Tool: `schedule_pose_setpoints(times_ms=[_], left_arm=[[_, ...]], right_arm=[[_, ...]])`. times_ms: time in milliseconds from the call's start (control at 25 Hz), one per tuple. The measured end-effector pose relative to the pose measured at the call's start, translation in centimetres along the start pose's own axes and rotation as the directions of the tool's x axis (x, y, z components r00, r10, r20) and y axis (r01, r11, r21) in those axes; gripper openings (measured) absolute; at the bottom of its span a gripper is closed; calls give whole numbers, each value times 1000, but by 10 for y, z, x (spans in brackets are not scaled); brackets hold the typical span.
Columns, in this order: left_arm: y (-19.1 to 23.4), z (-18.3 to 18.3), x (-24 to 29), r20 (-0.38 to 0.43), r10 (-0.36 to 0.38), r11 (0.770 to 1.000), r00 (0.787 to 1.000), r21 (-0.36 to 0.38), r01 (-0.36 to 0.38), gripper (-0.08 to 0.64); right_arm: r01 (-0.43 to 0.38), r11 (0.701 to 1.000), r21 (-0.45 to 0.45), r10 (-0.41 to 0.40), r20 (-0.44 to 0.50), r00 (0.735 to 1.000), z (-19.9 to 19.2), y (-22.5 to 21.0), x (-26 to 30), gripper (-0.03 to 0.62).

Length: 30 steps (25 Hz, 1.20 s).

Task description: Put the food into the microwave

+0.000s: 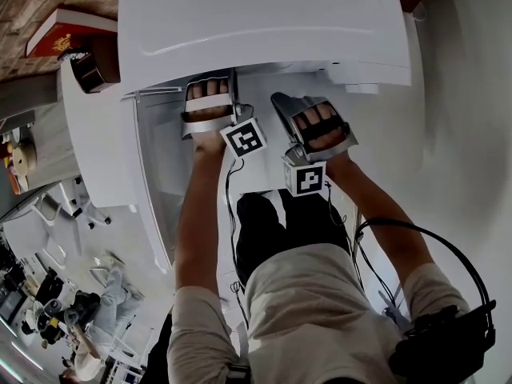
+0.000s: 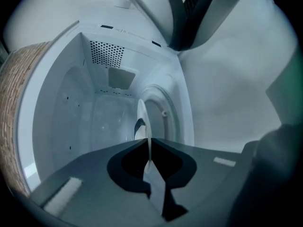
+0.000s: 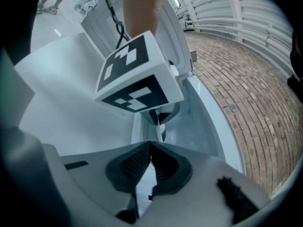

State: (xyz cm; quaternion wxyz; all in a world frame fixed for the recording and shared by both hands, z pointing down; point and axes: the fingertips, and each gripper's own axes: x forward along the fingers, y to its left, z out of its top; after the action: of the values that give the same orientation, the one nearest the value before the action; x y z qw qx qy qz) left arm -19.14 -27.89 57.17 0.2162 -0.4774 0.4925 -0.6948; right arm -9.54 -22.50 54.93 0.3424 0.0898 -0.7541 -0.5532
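The white microwave (image 1: 264, 22) stands open, and its cavity (image 2: 109, 108) fills the left gripper view. My left gripper (image 2: 147, 143) is shut on the rim of a white plate (image 2: 142, 122), seen edge-on and reaching into the cavity, with a dark bit of food (image 2: 138, 126) on it. In the head view the left gripper (image 1: 210, 102) is at the opening, its tips hidden under the microwave's top. My right gripper (image 3: 150, 145) is shut with nothing in it, beside the left one, whose marker cube (image 3: 137, 74) shows. In the head view the right gripper (image 1: 312, 122) sits just right of it.
The microwave door (image 1: 152, 182) swings out on the left. A round turntable recess (image 2: 163, 103) and a perforated vent (image 2: 106, 53) show inside the cavity. A brick wall (image 3: 251, 89) stands nearby. A red book (image 1: 60, 30) and a dark object (image 1: 92, 66) lie at the upper left.
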Motion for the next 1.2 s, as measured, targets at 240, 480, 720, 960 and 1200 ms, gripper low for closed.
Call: schedule_pose_setpoints(times_ms=[240, 480, 720, 960, 1200], left_arm=[[2, 4, 12, 16, -11, 1000, 1000, 28, 11, 21], [5, 4, 24, 21, -42, 997, 999, 61, 41, 18], [4, 5, 32, 34, -128, 988, 991, 87, 125, 31], [-10, 9, 37, 77, -285, 957, 956, 80, 279, 54], [-15, 6, 35, 46, -427, 900, 903, 115, 419, 80]], right_arm=[[11, 1000, 0, -11, -6, 1000, -2, -6, 2, 10], [-19, 1000, 1, 19, -8, 1000, -2, -3, -4, 11], [-27, 1000, 15, 28, -18, 999, -2, -7, -5, 11], [-30, 999, 46, 31, -28, 999, -5, -8, -4, 11], [-31, 998, 57, 32, -26, 999, -2, -9, -8, 11]])
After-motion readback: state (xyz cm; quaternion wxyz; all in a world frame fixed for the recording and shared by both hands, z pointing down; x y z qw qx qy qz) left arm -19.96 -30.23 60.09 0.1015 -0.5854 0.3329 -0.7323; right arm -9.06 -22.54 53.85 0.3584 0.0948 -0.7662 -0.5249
